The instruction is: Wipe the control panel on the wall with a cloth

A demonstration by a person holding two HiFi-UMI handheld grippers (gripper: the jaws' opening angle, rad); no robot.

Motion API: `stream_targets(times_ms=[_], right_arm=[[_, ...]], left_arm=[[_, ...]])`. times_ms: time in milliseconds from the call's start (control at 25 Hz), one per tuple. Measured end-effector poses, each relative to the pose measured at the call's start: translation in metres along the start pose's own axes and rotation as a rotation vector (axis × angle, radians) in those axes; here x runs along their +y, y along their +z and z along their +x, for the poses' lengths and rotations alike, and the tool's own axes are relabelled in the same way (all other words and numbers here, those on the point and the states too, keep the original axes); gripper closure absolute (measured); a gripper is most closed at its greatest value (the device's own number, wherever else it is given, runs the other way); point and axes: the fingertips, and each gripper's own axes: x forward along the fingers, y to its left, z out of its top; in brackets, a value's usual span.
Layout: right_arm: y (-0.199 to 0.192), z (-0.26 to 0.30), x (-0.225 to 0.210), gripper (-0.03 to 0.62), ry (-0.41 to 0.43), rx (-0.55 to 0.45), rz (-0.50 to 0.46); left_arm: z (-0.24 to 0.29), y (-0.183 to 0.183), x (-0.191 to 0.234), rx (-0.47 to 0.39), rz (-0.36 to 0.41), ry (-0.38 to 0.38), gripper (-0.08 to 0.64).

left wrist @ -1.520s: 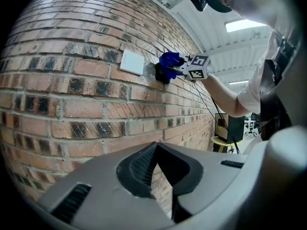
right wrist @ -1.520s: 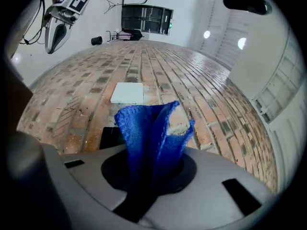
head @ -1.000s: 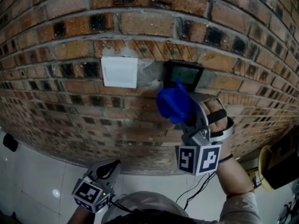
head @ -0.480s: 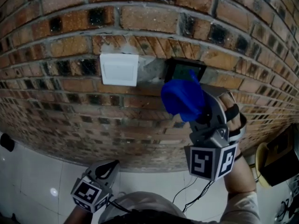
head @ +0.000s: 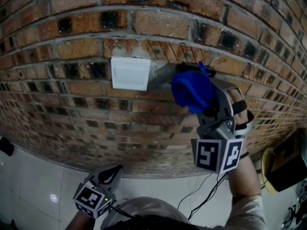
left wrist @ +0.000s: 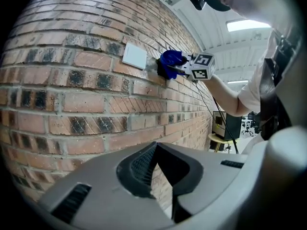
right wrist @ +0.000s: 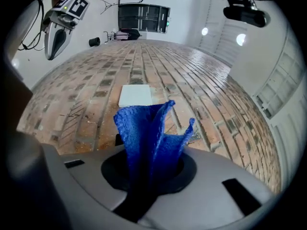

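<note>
Main risk: cloth (head: pixel 191 92) bunched into a wad, so likely to skim only part of the control panel (head: pixel 188 66); could also slip from the jaws under hard pressing.
Second risk: hard jaw tips scraping the panel face if pushed past the wad; stray swipe onto the white switch plate (head: pixel 129 73) just beside.
Right hand-held gripper (head: pixel 207 110): clamped on the blue cloth, wad seemingly against the panel.
Left hand-held gripper (head: pixel 109 174): jaws together, empty, low, well apart from the panel.
Panel place: on the brick wall (head: pixel 72 99), just right of the switch plate, mostly covered.
</note>
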Motion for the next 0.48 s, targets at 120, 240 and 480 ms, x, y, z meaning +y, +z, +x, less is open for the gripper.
stream_targets(times_ms=[120, 240, 480], right_arm=[[0.002, -0.001, 0.014, 0.503, 0.02, 0.0, 0.005], [0.0, -0.002, 0.027, 0.503, 0.034, 0.007, 0.024], [-0.007, -0.005, 0.066, 0.503, 0.088, 0.025, 0.046]], left_arm=[[-0.002, -0.002, 0.002, 0.006, -0.004, -0.002, 0.559], [-0.002, -0.006, 0.003, 0.02, 0.004, -0.007, 0.558], [0.0, -0.004, -0.001, 0.029, -0.004, -0.021, 0.56]])
